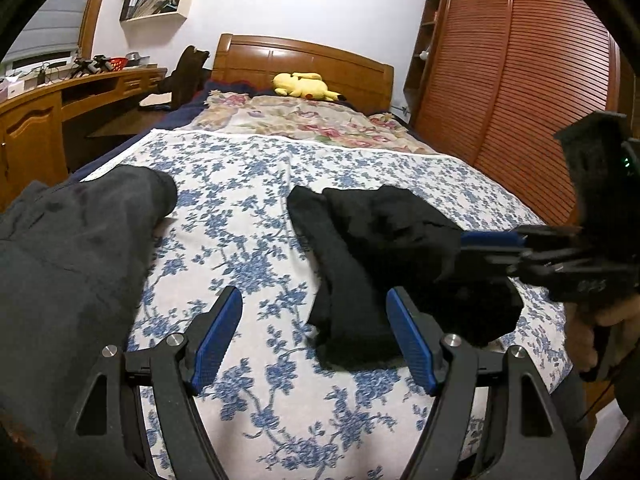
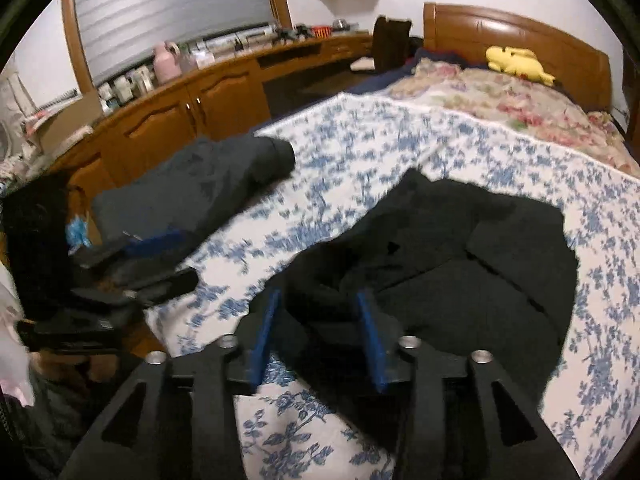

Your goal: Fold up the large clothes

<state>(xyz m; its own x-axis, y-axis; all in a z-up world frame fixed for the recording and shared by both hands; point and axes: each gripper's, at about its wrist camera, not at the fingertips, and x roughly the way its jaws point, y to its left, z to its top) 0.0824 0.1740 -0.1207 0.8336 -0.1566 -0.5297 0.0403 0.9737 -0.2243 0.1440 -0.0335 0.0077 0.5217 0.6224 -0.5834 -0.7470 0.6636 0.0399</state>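
Observation:
A black garment (image 1: 380,240) (image 2: 460,280) lies rumpled and partly folded on the blue-flowered sheet (image 1: 248,208). My left gripper (image 1: 314,296) hovers open over the sheet, its right finger just above the garment's near edge, nothing between its pads. My right gripper (image 2: 319,294) has its jaws apart with a loose bunch of the black cloth lying between the blue pads, which do not press on it. In the left wrist view the right gripper (image 1: 464,244) reaches in from the right onto the garment's edge. A dark grey garment (image 1: 72,248) (image 2: 192,192) lies at the left.
The bed runs back to a flowered quilt (image 1: 312,120), a yellow plush toy (image 1: 304,86) and a wooden headboard (image 1: 304,60). A slatted wardrobe (image 1: 520,100) stands along the right, a wooden desk with cabinets (image 2: 180,112) along the left. A hand (image 1: 600,320) holds the right gripper.

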